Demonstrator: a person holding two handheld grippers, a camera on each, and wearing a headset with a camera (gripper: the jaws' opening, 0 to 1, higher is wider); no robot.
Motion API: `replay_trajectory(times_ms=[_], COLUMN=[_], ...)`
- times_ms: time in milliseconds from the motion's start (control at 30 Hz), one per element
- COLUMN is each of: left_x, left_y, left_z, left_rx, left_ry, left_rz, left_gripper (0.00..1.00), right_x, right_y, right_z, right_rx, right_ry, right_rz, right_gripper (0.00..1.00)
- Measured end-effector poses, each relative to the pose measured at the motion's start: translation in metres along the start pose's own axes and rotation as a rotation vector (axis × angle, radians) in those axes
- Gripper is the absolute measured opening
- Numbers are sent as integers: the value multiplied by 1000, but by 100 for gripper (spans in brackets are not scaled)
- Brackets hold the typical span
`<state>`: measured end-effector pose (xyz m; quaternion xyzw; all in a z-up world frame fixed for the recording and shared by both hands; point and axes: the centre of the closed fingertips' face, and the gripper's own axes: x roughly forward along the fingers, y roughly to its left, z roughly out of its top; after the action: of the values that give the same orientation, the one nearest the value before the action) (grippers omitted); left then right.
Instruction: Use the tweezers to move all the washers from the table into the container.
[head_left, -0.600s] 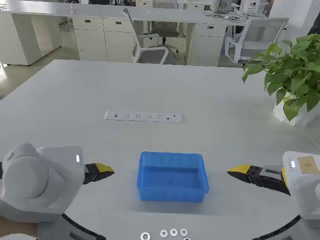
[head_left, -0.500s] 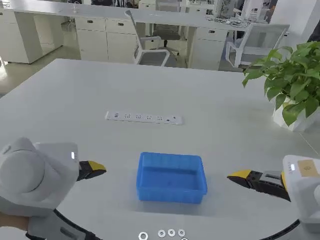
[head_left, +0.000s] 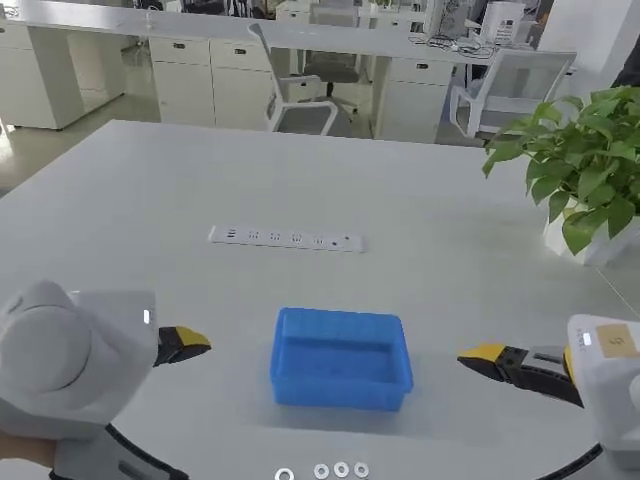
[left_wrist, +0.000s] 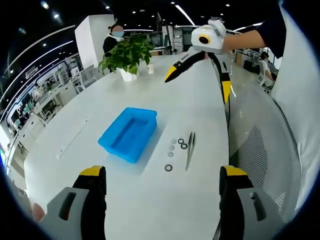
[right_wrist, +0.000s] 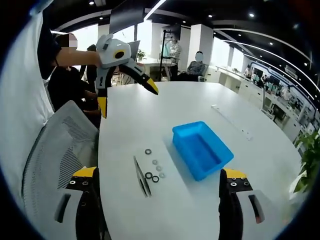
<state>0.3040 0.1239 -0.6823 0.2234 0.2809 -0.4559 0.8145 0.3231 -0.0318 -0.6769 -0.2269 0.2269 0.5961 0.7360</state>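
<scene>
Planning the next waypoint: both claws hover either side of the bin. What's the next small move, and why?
Probably lower the right claw toward the tweezers and close on them. Its jaws stand wide open and hold nothing. The tweezers lie flat beside the washers, and the blue container looks empty. The left claw, also open, might serve equally.

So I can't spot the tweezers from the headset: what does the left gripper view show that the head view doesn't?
Left gripper view: the tweezers lying beside the washers, and a mesh chair back. Head view: the power strip's sockets, elsewhere just a thin line. Both: blue container, washers, plant, right gripper.
</scene>
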Motion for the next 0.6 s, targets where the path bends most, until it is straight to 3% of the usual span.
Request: replay_trajectory(times_ms=[600], left_x=[3], left_y=[-3], left_z=[-1], left_rx=[-11], left_ry=[4], left_rz=[-22], left_gripper=[100], right_x=[3], right_y=[-1], right_z=[0], right_rx=[-2], right_ry=[-4], right_rz=[-4], right_gripper=[100])
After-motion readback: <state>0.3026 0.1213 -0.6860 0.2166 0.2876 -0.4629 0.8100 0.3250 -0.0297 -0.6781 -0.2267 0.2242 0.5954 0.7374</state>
